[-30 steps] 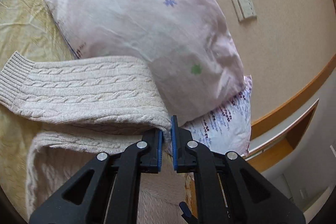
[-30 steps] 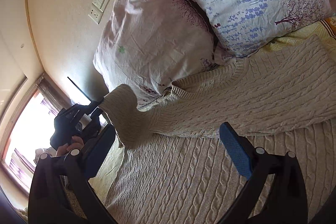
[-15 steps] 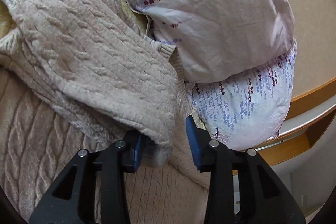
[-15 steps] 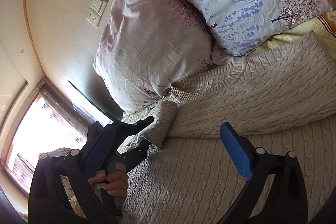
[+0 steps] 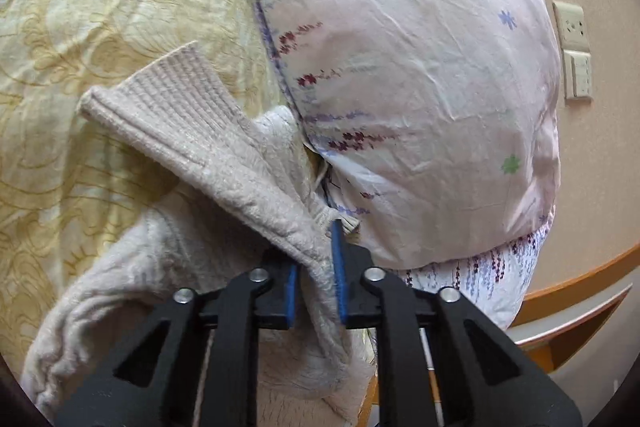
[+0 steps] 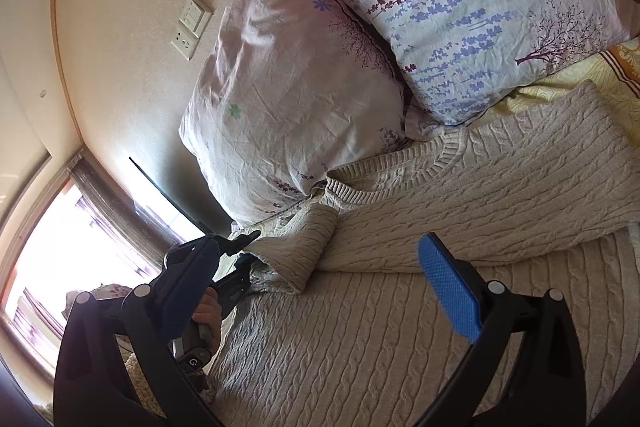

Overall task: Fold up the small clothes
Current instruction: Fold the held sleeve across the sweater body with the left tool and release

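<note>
- On the bed, the cream knitted sweater [image 6: 460, 211] lay flat on the yellow sheet [image 5: 100, 7], with its neck close to the two flowered pillows [image 6: 304, 91].
- The left gripper [image 5: 316, 283] had just closed again, and its blue pads pinched a fold of the knit near the shoulder, beside the ribbed cuff [image 5: 168, 107] of the sleeve.
- The right gripper [image 6: 320, 295] stood wide above the body of the sweater, with nothing between its jaws.
- I judged the step to be the folding of the sleeve side inward over the body. To do it well, the left hand should lift the pinched edge only a little, carry it across toward the middle and lay it down flat, so the thick knit does not bunch.
- The right gripper could help by pressing on the body near the fold line, so the whole sweater would not slide toward the pillows.
- The grip was on the very edge of the cloth, so a fast pull could make it slip out.
- The left wrist view showed the pinch itself and the cuff from near, but almost nothing of the sweater's body.
- The right wrist view showed the whole layout: the neckline, the sleeve already lying across the chest, and the person's hand [image 6: 208, 311] on the handle of the left gripper. The pinch was hidden there.
</note>
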`<act>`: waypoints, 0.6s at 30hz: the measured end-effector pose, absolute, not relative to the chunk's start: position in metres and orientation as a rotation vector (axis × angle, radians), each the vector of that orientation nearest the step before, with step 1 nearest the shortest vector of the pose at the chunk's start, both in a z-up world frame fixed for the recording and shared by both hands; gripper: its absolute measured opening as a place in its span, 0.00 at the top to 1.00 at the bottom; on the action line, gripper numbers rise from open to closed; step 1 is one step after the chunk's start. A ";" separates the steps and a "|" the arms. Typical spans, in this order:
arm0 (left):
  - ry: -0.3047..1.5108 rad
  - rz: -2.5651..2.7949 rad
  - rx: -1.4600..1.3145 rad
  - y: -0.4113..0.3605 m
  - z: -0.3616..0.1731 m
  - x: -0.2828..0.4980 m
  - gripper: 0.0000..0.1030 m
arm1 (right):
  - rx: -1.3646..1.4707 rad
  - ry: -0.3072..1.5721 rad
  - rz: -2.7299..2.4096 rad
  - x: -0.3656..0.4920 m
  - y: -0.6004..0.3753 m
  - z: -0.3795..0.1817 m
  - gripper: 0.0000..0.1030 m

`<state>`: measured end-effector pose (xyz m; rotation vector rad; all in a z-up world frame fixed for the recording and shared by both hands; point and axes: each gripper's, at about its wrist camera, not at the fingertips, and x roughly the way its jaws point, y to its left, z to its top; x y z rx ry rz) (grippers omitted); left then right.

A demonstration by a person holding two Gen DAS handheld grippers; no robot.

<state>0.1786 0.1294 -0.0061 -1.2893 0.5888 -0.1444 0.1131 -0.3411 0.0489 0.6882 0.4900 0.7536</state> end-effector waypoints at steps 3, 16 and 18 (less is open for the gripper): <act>0.567 -0.255 -1.241 0.098 0.010 0.188 0.92 | 0.708 0.453 0.700 0.110 -0.351 0.050 0.01; 0.797 -0.616 -0.528 -0.120 0.039 0.219 0.91 | 0.852 0.260 0.411 0.092 -0.411 0.048 0.01; 0.872 -0.636 -0.437 -0.139 0.025 0.218 0.82 | 0.887 0.263 0.387 0.093 -0.418 0.044 0.01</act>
